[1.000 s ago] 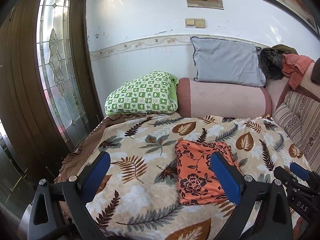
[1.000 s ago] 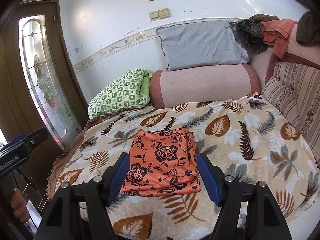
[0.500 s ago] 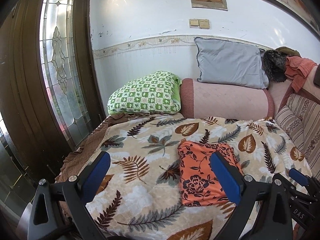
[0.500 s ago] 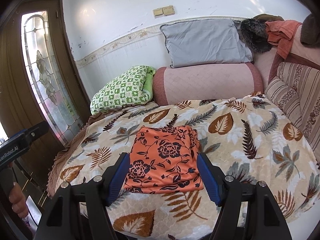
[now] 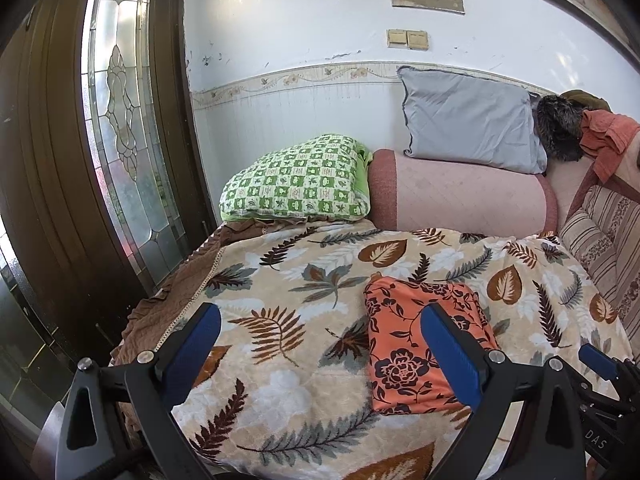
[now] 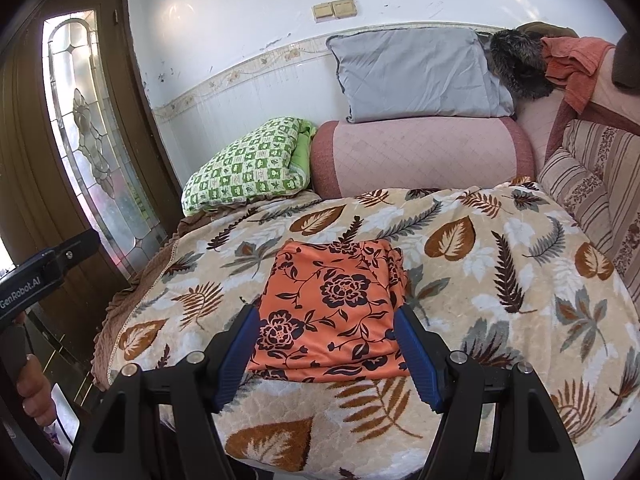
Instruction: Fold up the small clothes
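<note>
Leaf-print blanket, folded orange floral cloth, green pillow behind, both tools spread, empty

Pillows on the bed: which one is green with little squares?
The green checked pillow, lying nearest the glass door. The grey pillow is plain and sits on the pink bolster.

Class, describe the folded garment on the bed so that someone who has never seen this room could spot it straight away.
Find the bed covered by a beige blanket printed with brown and grey leaves. Near the middle of its front part lies a flat, roughly square folded cloth. It alone is bright orange with dark flowers, unlike the green checked pillow and grey cushion behind.
</note>
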`<action>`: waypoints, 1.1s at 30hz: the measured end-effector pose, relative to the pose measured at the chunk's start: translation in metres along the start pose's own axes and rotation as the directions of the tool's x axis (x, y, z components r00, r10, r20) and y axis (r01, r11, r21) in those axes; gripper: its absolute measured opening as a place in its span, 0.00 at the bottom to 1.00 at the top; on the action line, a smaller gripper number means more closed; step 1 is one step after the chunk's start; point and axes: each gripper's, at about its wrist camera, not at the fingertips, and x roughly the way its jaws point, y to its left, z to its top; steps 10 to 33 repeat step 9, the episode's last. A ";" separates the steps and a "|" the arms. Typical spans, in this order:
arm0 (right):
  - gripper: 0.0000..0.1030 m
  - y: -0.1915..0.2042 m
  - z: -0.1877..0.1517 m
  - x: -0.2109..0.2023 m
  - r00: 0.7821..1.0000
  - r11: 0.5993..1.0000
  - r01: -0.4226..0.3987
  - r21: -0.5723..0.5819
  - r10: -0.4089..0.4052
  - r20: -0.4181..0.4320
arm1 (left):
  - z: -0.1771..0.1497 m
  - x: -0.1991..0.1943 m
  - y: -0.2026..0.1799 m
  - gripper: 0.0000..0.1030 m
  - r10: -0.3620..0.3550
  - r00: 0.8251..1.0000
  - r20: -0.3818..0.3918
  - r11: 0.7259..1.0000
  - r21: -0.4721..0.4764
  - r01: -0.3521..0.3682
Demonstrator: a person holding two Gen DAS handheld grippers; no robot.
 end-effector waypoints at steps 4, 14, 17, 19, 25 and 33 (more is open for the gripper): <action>0.71 0.002 -0.003 0.006 1.000 1.000 -0.004 0.002 0.004 -0.015 | -0.004 0.005 0.002 0.97 -0.017 1.000 0.005 1.000 -0.004 0.017; 0.71 -0.003 -0.003 0.019 0.999 1.000 -0.017 0.006 0.018 -0.031 | -0.008 0.027 0.007 1.00 -0.026 1.000 0.017 1.000 -0.015 0.026; 0.71 -0.003 -0.003 0.019 0.999 1.000 -0.017 0.006 0.018 -0.031 | -0.008 0.027 0.007 1.00 -0.026 1.000 0.017 1.000 -0.015 0.026; 0.71 -0.003 -0.003 0.019 0.999 1.000 -0.017 0.006 0.018 -0.031 | -0.008 0.027 0.007 1.00 -0.026 1.000 0.017 1.000 -0.015 0.026; 0.71 -0.003 -0.003 0.019 0.999 1.000 -0.017 0.006 0.018 -0.031 | -0.008 0.027 0.007 1.00 -0.026 1.000 0.017 1.000 -0.015 0.026; 0.71 -0.003 -0.003 0.019 0.999 1.000 -0.017 0.006 0.018 -0.031 | -0.008 0.027 0.007 1.00 -0.026 1.000 0.017 1.000 -0.015 0.026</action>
